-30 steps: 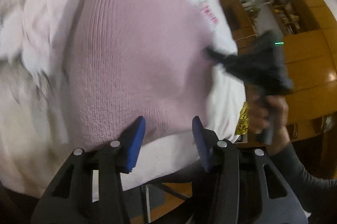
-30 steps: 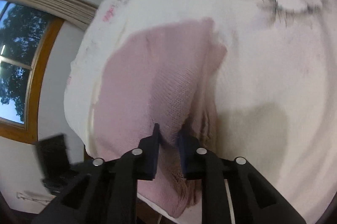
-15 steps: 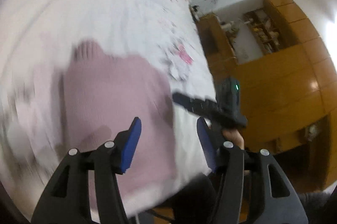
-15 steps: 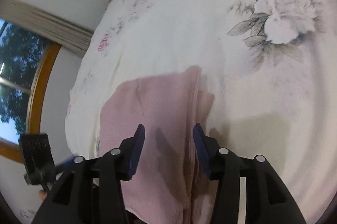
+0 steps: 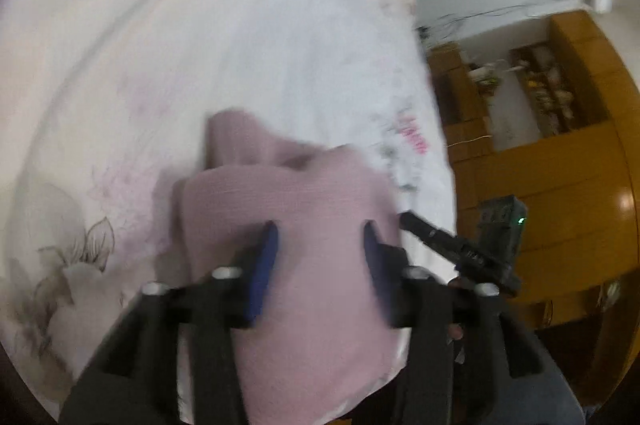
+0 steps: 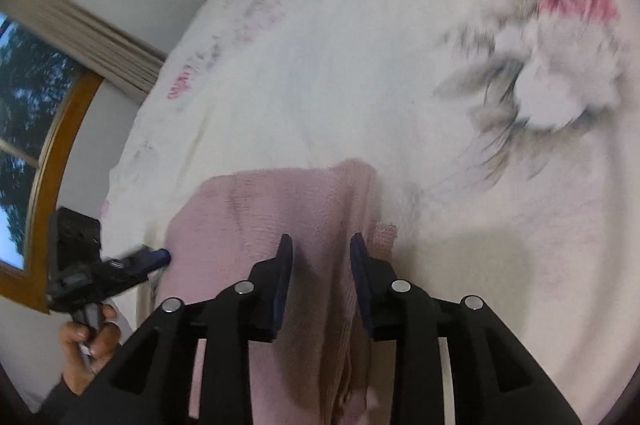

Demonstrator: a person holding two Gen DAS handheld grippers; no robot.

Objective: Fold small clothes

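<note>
White floral bedding covers the bed (image 6: 360,65), with a wood-framed window (image 6: 48,161) seen at 9 o'clock in the right wrist view. A folded pink knitted garment (image 5: 304,225) is laid at the bed's near edge. Both the left hand-held gripper (image 5: 318,245) and the right hand-held gripper (image 6: 320,265) are held spread apart over it, nothing pinched.

both fisheye views are soft with motion blur; the floral bedsheet (image 6: 360,45) print smears into streaks. daylight shows in the window (image 6: 24,129) left of the sheet. a glare spot shines on the wooden cabinet (image 5: 624,201). dark vignette rings the bent edges.
</note>
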